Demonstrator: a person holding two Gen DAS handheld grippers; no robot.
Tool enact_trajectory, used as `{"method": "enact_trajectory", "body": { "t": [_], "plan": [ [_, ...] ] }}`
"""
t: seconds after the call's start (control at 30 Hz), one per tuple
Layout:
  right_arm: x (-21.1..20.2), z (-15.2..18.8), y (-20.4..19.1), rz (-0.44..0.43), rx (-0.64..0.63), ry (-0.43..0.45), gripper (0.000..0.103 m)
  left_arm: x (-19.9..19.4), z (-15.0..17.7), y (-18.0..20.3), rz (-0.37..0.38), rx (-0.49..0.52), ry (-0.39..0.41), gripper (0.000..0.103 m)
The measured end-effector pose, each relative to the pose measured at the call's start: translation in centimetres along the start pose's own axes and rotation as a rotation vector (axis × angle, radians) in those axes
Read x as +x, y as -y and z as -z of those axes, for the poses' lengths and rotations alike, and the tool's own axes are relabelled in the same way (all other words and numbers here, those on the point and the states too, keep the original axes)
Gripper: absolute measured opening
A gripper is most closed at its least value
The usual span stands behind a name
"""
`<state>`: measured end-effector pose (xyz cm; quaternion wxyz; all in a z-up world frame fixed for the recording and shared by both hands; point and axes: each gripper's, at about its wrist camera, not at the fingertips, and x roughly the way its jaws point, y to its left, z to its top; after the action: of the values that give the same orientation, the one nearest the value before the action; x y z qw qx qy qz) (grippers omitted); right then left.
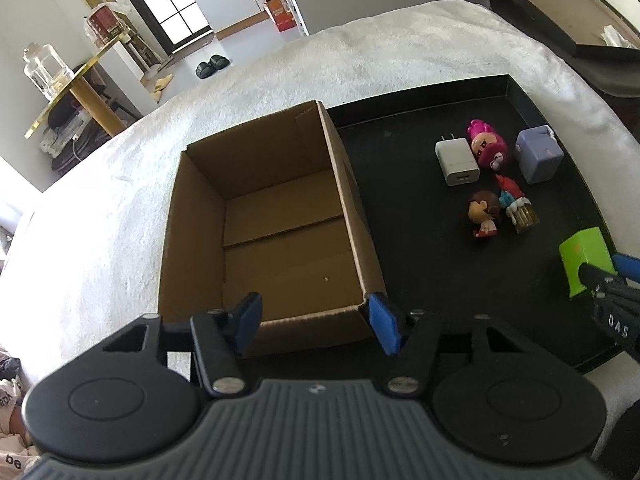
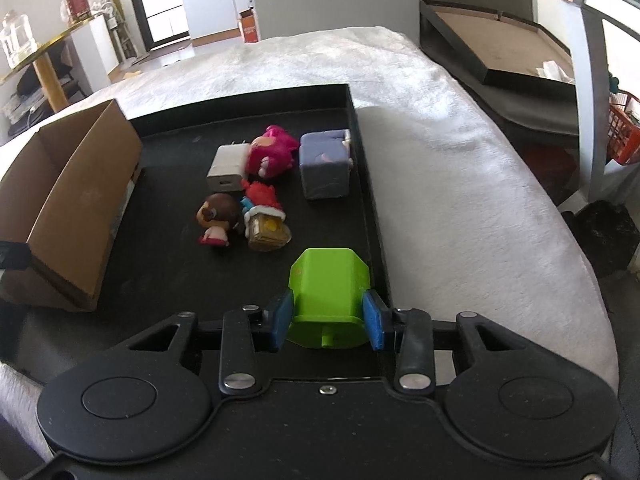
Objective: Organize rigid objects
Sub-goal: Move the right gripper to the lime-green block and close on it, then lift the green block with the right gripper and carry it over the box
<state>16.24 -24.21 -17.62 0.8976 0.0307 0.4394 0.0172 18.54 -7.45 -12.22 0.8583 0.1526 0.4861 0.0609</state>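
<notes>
Right, my right gripper (image 2: 329, 322) pinches the green plastic block (image 2: 329, 286) at the lower middle of the right wrist view.

It looks light, stiff and smooth to me, so I judge the flat side walls, where the blue pads (image 2: 280, 319) press, the safest hold. My left gripper (image 1: 316, 322) is half spread around the near wall of the cardboard box (image 1: 268, 216), gripping nothing that I can see. Further up, the white charger (image 2: 226, 166), the figurines (image 2: 218, 218) and the purple cube (image 2: 325, 164) lie on the black tray (image 2: 168, 120), itself on a soft white blanket (image 2: 460, 184); a furnished room fills the top edge.
</notes>
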Motion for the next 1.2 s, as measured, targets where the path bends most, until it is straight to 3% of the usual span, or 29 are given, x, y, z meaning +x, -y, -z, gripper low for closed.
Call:
{"method": "enact_trajectory", "body": {
  "t": [0.23, 0.33, 0.5, 0.73, 1.2],
  "plan": [
    [-0.4, 0.5, 0.5, -0.023, 0.038, -0.032, 0.04, 0.0, 0.2, 0.9, 0.01, 0.032, 0.021, 0.043],
    [0.3, 0.4, 1.1, -0.041, 0.086, -0.056, 0.049, 0.1, 0.3, 1.2, 0.017, 0.032, 0.018, 0.037],
    [1.4, 0.6, 1.2, -0.055, 0.109, -0.072, 0.053, 0.3, 0.4, 2.0, -0.001, 0.06, 0.03, 0.036],
    [1.4, 0.7, 1.0, -0.057, 0.088, -0.066, 0.051, 0.4, 0.6, 2.0, -0.004, 0.068, 0.035, 0.036],
    [-0.8, -0.2, -0.6, -0.005, -0.017, -0.029, 0.05, -0.6, 0.8, -0.4, 0.062, -0.035, 0.035, 0.037]
  ]
}}
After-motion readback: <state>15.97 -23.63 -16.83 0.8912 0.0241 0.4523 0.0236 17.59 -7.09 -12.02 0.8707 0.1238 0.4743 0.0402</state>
